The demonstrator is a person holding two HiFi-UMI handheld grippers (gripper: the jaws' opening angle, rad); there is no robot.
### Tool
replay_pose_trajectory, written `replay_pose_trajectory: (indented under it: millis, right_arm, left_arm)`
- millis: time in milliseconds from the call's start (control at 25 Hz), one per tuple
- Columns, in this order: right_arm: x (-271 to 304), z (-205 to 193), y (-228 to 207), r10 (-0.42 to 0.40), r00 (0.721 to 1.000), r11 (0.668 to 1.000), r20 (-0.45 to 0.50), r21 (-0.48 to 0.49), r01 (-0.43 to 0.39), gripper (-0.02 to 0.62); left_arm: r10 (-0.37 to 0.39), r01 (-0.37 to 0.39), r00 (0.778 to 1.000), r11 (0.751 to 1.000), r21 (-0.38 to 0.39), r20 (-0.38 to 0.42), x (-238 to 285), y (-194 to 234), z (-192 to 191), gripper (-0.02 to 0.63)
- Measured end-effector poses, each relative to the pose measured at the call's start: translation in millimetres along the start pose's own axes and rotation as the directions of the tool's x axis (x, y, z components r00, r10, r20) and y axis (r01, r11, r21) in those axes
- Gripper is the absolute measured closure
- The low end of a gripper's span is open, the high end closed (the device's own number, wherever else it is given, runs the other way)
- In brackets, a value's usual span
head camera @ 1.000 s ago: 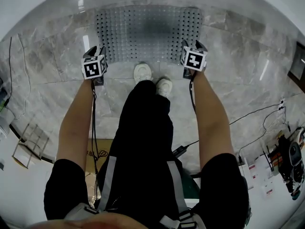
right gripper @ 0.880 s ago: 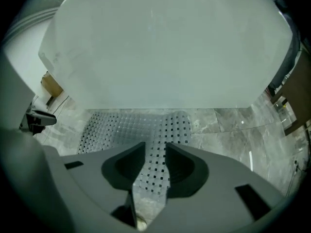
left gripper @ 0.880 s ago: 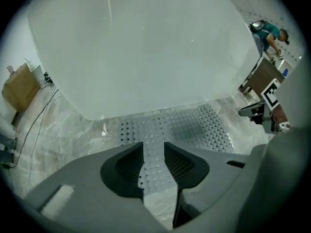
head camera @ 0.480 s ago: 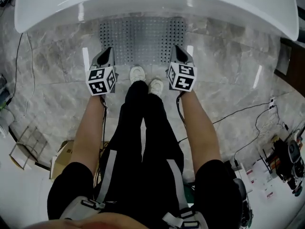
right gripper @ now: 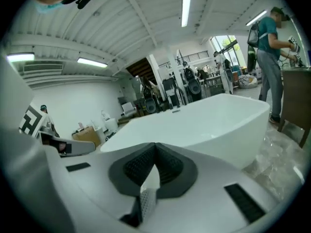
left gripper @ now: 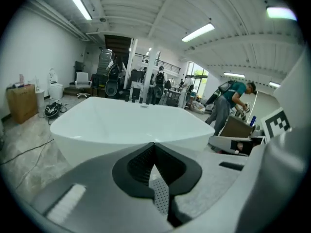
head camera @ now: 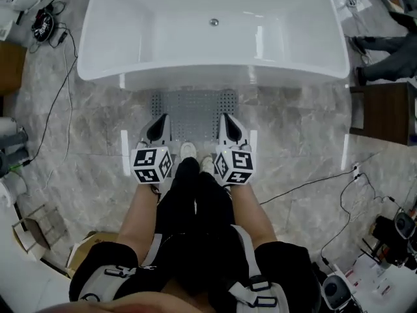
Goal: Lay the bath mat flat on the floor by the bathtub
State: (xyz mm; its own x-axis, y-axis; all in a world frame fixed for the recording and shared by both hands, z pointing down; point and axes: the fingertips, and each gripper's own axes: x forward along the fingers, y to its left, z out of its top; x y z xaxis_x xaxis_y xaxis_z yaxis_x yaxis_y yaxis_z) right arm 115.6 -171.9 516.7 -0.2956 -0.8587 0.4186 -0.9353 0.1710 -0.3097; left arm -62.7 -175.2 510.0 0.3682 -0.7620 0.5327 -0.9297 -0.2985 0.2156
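L gripper jaws pinch the bath mat, R gripper jaws likewise. Btwn jaws only a thin perforated sliver shows. Rest stretches ahead toward bathtub, near edge hidden behind both grippers.

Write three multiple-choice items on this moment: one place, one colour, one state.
1. Where is the bath mat relative to the bathtub?
A. Inside it
B. Outside, along its near side
C. Behind its far side

2. What colour is the bathtub?
A. White
B. Black
C. Green

3. How do the left tool and right tool stand?
A. Both open, empty
B. Both shut on the bath mat
C. One shut, one open

Answers: B, the head view shows it between the tub and the person; A, white in every view; B, each gripper view shows perforated mat pinched between closed jaws.
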Motion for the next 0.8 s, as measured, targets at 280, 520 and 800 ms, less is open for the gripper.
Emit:
replay_pose_trajectory:
  millis: [280, 520, 800]
  right_arm:
    - [-64, 163, 68, 0.111, 0.969, 0.993, 0.223, -0.057, -0.101, 0.588]
    - [-108, 295, 96, 0.102, 0.915, 0.984, 0.391, -0.175, -0.035, 0.589]
    - [-149, 367, 104, 0.083, 0.864, 0.977, 0.496, -0.212, 0.028, 0.59]
  left_arm:
    - [-0.007, -0.001, 0.983, 0.999, 0.047, 0.181, -96, -36, 156, 0.601]
    - [0.03, -0.081, 0.942, 0.987, 0.14, 0.333, -153, -46, 265, 0.601]
    - [0.003, -0.119, 0.895, 0.965, 0.232, 0.446, -192, -70, 322, 0.601]
